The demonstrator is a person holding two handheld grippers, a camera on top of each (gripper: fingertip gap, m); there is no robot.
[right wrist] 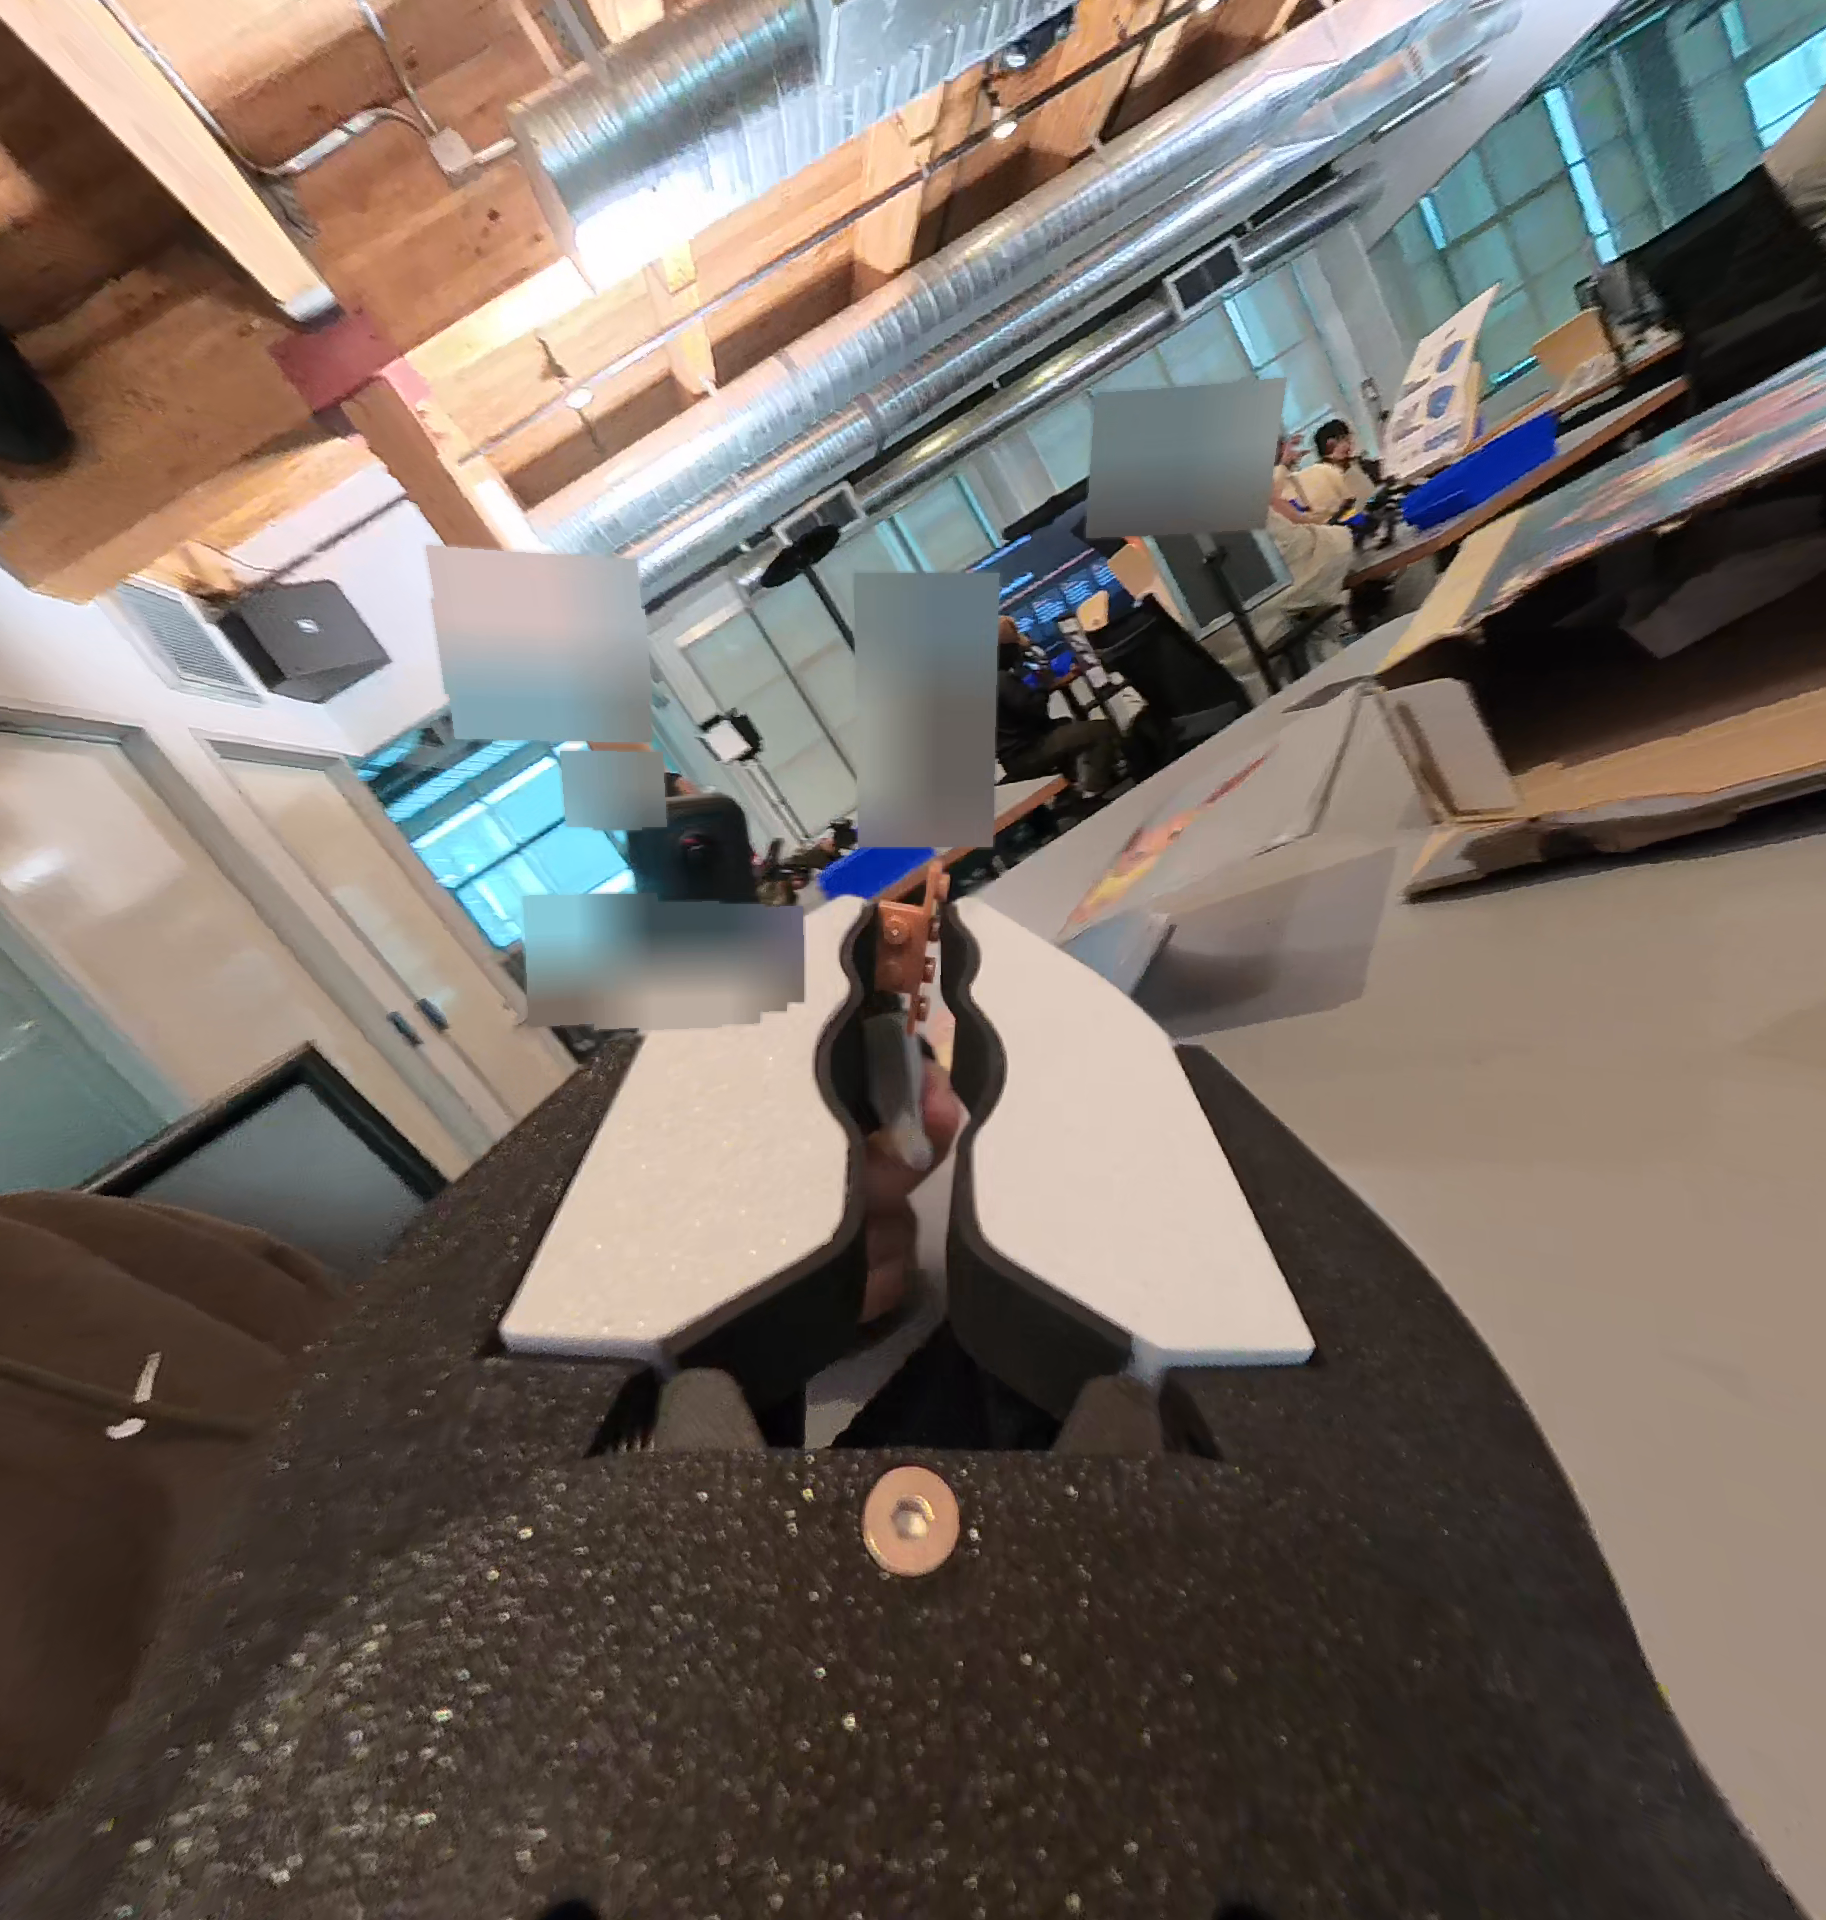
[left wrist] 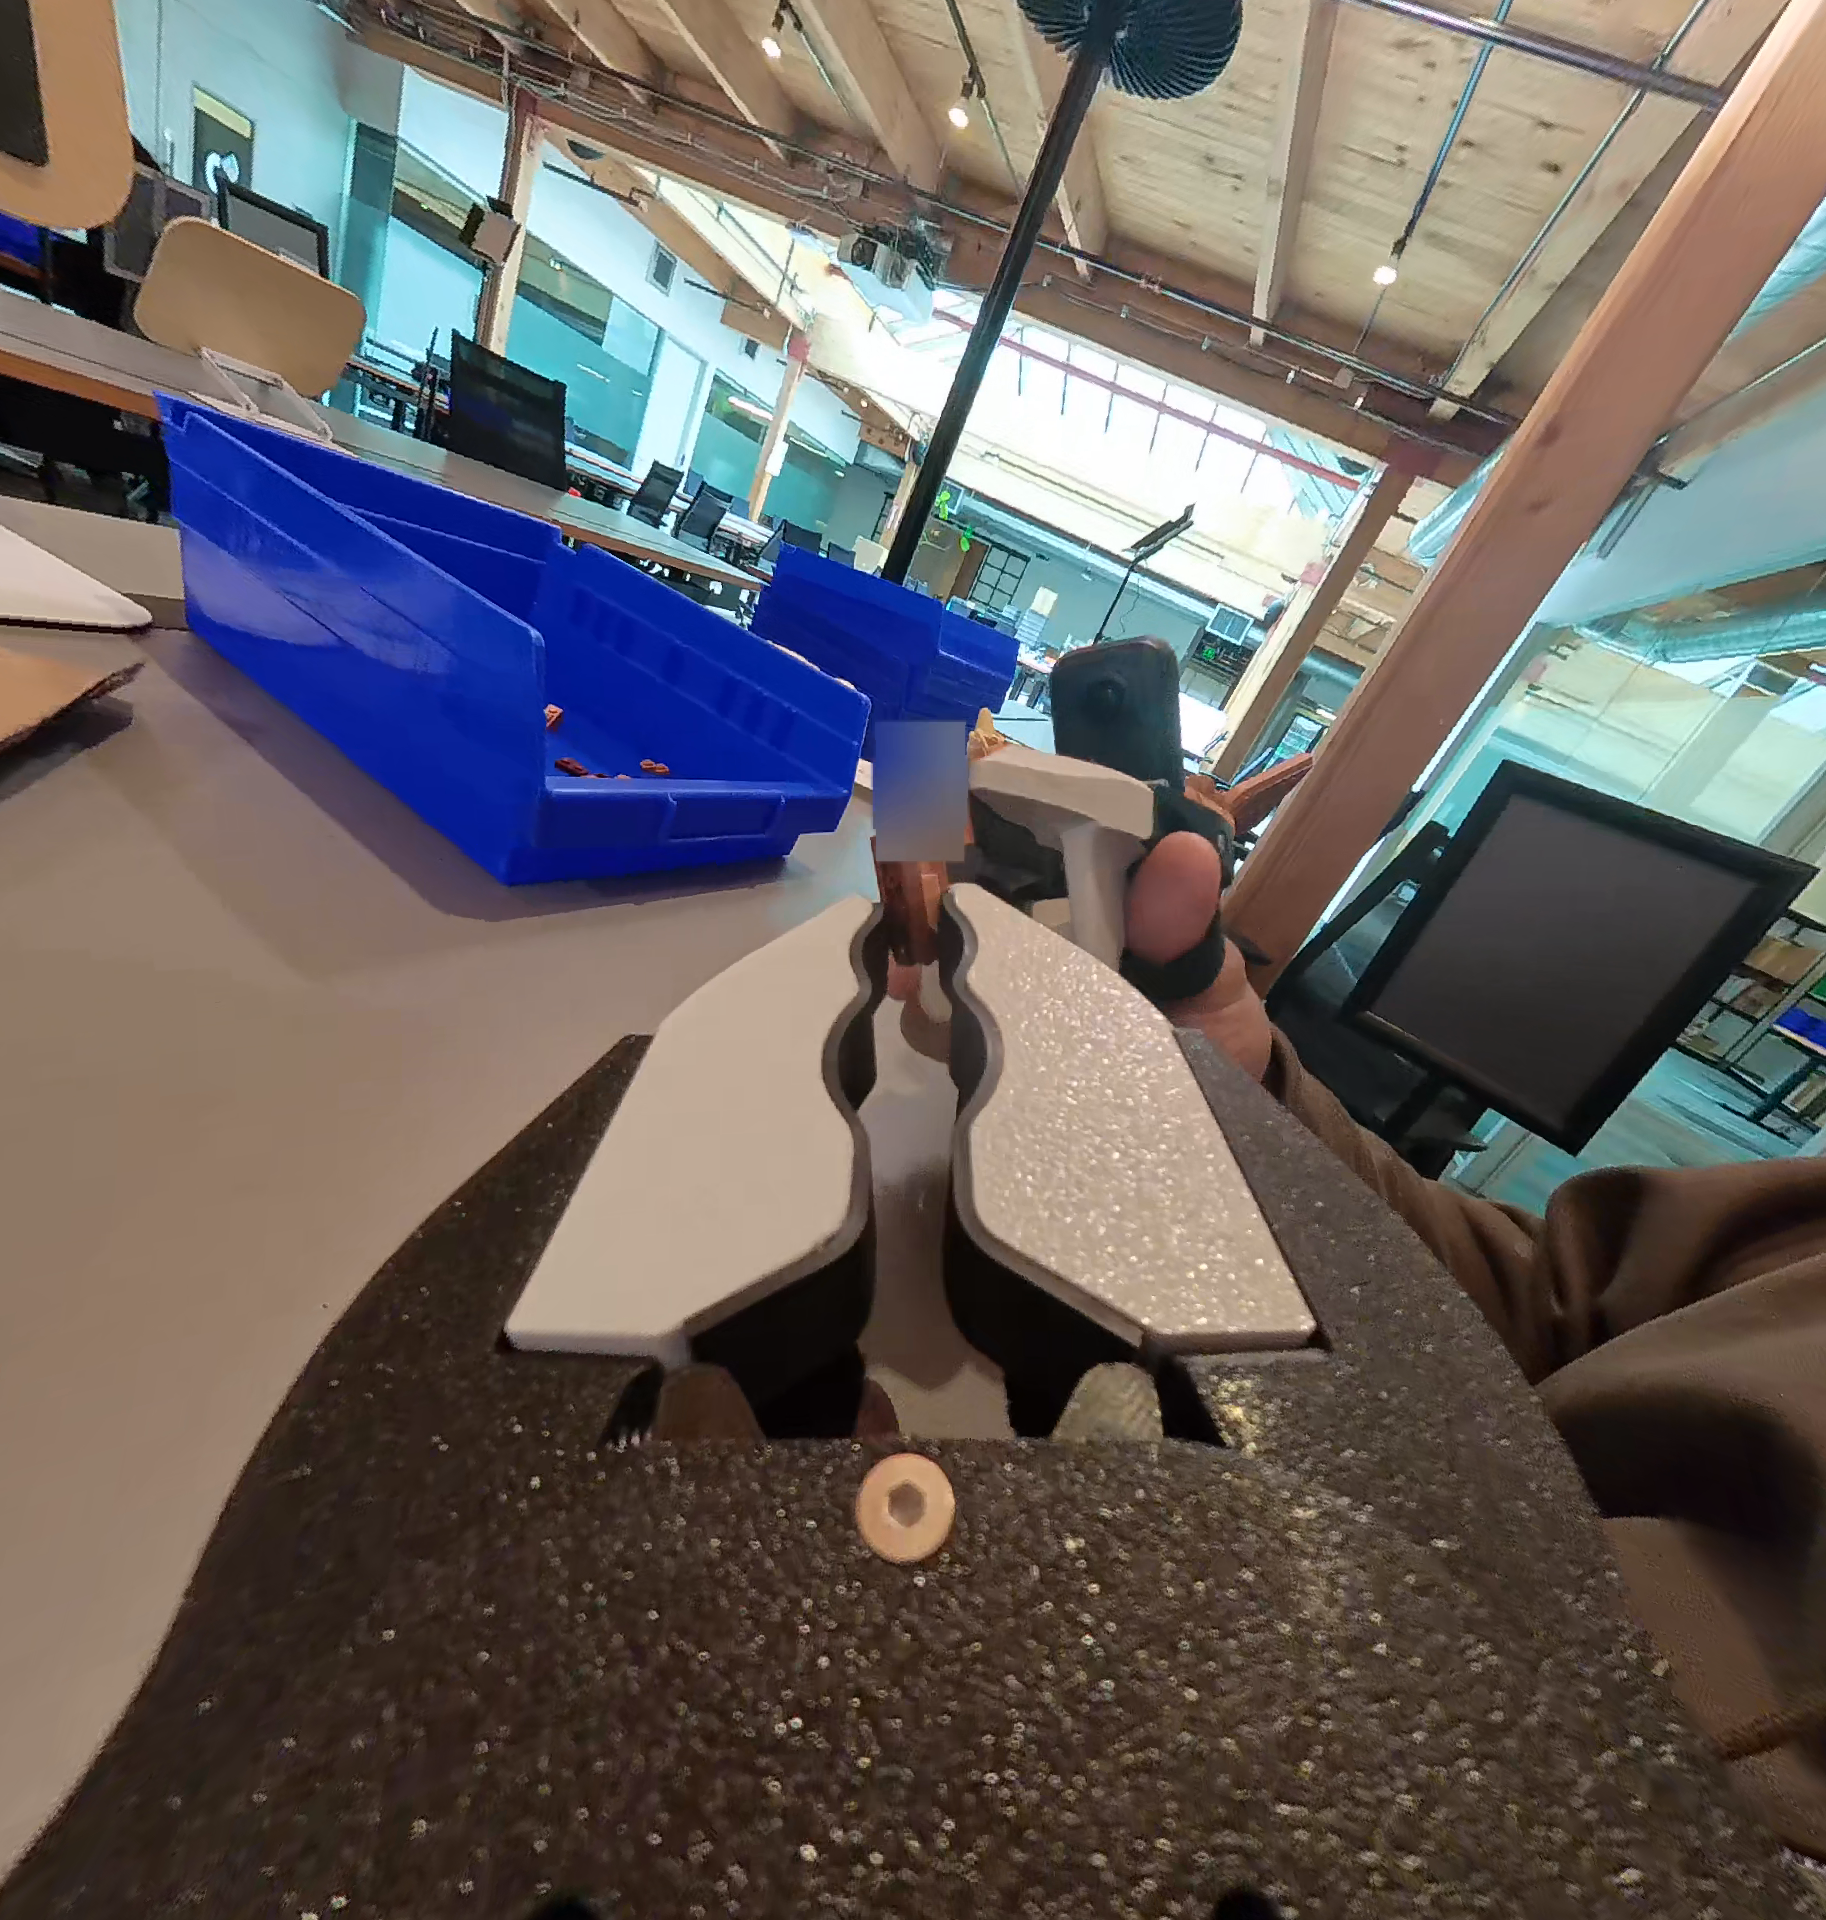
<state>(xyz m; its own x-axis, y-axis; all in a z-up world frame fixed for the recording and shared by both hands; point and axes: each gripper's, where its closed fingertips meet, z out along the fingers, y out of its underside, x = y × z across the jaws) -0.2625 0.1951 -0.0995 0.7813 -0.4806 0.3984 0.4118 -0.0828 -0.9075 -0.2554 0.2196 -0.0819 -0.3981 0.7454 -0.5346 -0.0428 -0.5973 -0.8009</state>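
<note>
my left gripper (left wrist: 911, 925) and my right gripper (right wrist: 907, 935) both pinch the same little brown brick piece (right wrist: 904, 951) at their tips, held up over the grey table (left wrist: 265, 1039), near the blue bin (left wrist: 493, 665) with small bricks inside.

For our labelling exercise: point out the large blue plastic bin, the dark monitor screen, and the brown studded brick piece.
Large blue plastic bin (left wrist: 389, 644), left wrist view, side wall.
Dark monitor screen (left wrist: 1553, 956), left wrist view, screen centre.
Brown studded brick piece (right wrist: 904, 951), right wrist view, studded face.
</note>
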